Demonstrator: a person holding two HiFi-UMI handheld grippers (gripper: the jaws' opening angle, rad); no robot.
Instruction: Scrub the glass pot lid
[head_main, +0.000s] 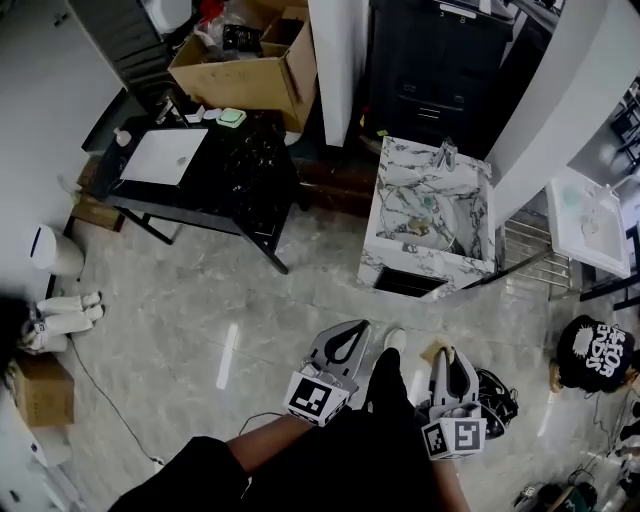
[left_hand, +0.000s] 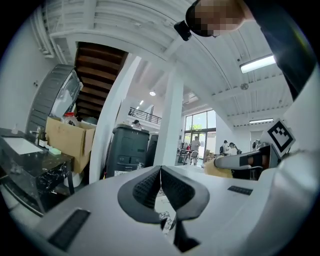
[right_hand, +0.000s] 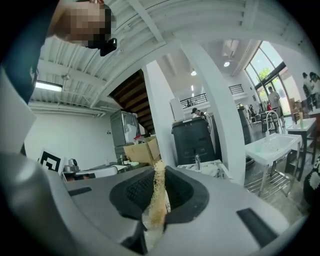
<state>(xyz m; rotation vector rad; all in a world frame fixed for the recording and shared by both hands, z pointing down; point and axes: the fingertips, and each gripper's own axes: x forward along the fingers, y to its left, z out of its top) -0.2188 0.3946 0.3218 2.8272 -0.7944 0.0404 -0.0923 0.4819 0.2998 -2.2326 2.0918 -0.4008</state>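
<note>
Looks steeply down on a glossy pale floor (head_main: 230, 320), with a marble sink unit (head_main: 385, 235) as the fixed point for everything else. In its basin, below the tap (head_main: 447, 152), a pale rounded shape that may be the glass pot lid (head_main: 452, 215), too small to tell for sure, with a small green item just beside it. Nearer the camera than the sink unit and well apart from it, the left gripper (head_main: 357, 330) and the right gripper (head_main: 450, 352), both held low over the floor and pointing towards the unit, neither touching it. Seen along the left one: black ribbed pads (left_hand: 145, 190) pressed together at the tips, nothing caught between them. Seen along the right one: jaws clamped on a thin tan scrubbing pad (right_hand: 159, 192), standing on edge, its frayed top poking out above the pads. To the left of the sink unit, well apart, a black table (head_main: 250, 190) carrying a white board (head_main: 163, 156). Beyond that table, a large open cardboard box (head_main: 245, 75). Directly behind the sink unit, a white pillar (head_main: 340, 60) and a dark cabinet (head_main: 440, 70). To the right of the sink unit, a white basin (head_main: 590, 225) on a metal frame.
</note>
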